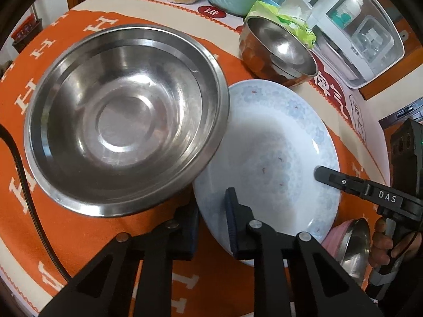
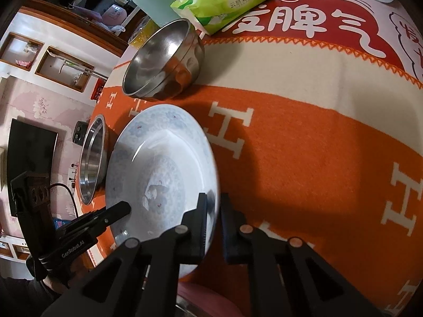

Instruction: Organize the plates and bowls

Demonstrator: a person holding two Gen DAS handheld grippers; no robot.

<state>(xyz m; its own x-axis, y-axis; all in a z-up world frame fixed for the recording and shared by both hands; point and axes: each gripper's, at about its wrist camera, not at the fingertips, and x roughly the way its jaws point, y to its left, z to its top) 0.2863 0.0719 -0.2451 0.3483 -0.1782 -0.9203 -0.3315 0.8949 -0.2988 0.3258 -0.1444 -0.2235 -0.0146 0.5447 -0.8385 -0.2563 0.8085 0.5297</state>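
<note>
Plate point(image 1: 267, 155): white with a pale blue flower pattern, empty but for a few small reddish specks; it is set on the orange cloth point(image 1: 111, 227) between the big bowl and the small bowls.
Left gripper point(image 1: 211, 219): closed on the plate's near rim, one finger inside the dish, the other under its edge.
Right gripper point(image 2: 212, 224): clamped on the opposite rim, one finger inside, one outside; "DAS" is printed on it, seen from the left wrist.
Big bowl point(image 1: 127, 116): steel, wide-rimmed, empty, its rim overlapping the plate's edge in the left view.
Small bowls point(image 2: 164, 58): steel, apparently two nested, nothing seen inside, set beyond the plate.
Pink bowl point(image 1: 351, 245): steel-lined, partly hidden beside the plate's near edge; contents cannot be told.
Wipes pack point(image 2: 222, 0): green, Chinese lettering on it, lying behind the small bowls.
Cloth: large white "H" letters on orange; beyond it, white Chinese characters on red.
Left gripper body: marked "GenRobot.AI", read from the right wrist.
</note>
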